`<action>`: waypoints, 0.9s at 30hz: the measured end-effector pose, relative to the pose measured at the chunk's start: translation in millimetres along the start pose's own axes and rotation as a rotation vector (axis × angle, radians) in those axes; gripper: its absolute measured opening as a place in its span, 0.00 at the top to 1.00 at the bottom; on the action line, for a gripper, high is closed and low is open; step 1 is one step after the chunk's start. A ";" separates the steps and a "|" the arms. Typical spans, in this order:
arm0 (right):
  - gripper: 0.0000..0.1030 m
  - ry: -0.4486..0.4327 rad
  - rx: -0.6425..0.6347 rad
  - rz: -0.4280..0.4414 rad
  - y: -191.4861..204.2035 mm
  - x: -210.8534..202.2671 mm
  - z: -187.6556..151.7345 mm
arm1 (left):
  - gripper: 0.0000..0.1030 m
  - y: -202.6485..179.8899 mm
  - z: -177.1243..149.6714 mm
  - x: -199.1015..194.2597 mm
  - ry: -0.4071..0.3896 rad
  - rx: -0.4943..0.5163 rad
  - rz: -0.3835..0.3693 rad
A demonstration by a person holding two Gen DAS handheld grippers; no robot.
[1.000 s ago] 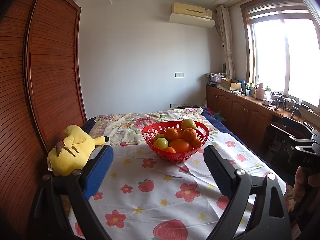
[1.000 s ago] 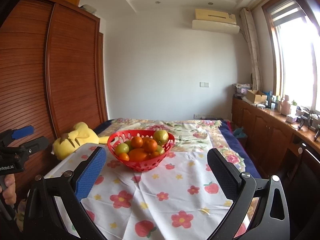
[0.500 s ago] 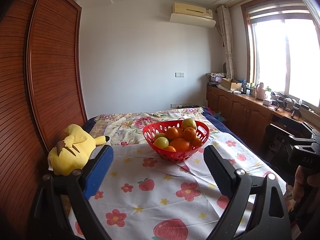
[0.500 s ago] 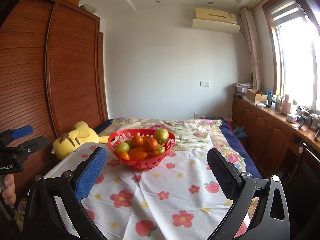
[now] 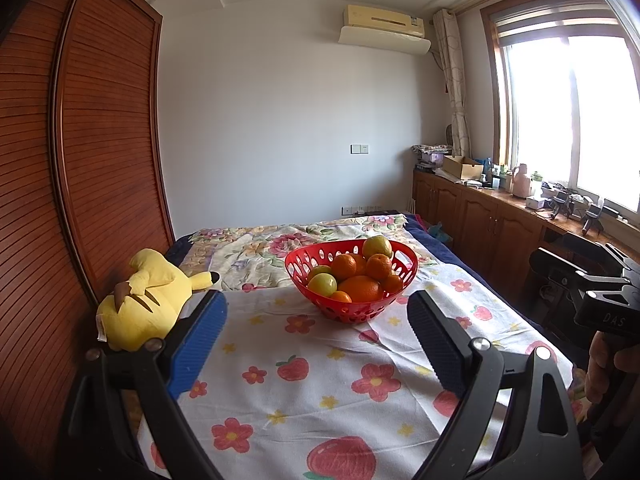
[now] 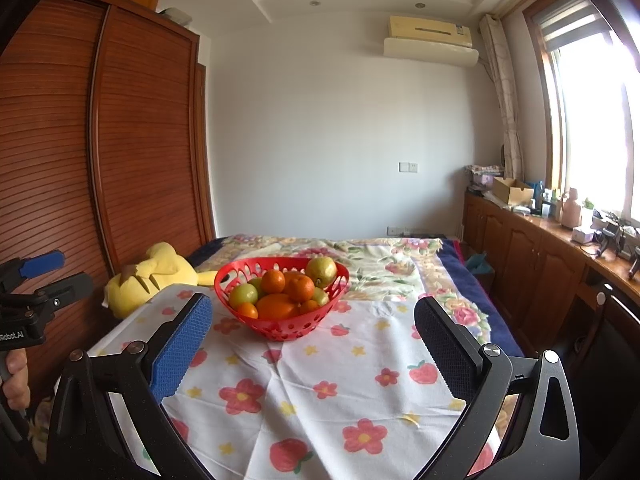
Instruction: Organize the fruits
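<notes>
A red slotted basket (image 5: pixel 310 270) (image 6: pixel 224 284) stands on the flowered white cloth (image 5: pixel 320 376) (image 6: pixel 320 380), heaped with several oranges (image 5: pixel 362 288) (image 6: pixel 278 306) and yellow-green fruits (image 5: pixel 323 284) (image 6: pixel 322 270). My left gripper (image 5: pixel 316 312) hovers short of the basket, jaws wide open and empty. In the right wrist view my right gripper (image 6: pixel 314 316) is likewise open with nothing between its fingers, the basket beyond and slightly left. Each view shows the other gripper at its edge, held by a hand.
A yellow plush toy (image 5: pixel 140 300) (image 6: pixel 148 276) lies left of the basket by the wooden wardrobe (image 5: pixel 60 160). A floral quilt (image 5: pixel 256 244) covers the bed behind. Wooden cabinets (image 5: pixel 488 224) with clutter run along the right under the window.
</notes>
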State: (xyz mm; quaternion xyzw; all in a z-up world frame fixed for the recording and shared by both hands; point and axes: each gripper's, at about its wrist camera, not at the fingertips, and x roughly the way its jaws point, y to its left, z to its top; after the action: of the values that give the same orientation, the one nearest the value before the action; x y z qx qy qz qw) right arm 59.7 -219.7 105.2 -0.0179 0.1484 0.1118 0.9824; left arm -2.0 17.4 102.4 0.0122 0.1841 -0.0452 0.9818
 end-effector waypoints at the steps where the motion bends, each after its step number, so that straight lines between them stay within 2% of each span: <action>1: 0.01 0.000 0.000 -0.001 0.0 0.1 0.1 | 0.10 0.2 -0.4 0.2 0.000 0.001 0.000; 27: 0.01 0.002 0.002 0.000 -1.2 0.4 -0.9 | 0.10 0.8 -0.2 -0.1 -0.004 0.005 -0.004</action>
State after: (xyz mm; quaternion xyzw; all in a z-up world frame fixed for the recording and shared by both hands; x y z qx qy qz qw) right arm 60.1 -220.9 104.2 -0.0169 0.1495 0.1115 0.9823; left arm -2.1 18.2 102.3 0.0140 0.1822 -0.0474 0.9820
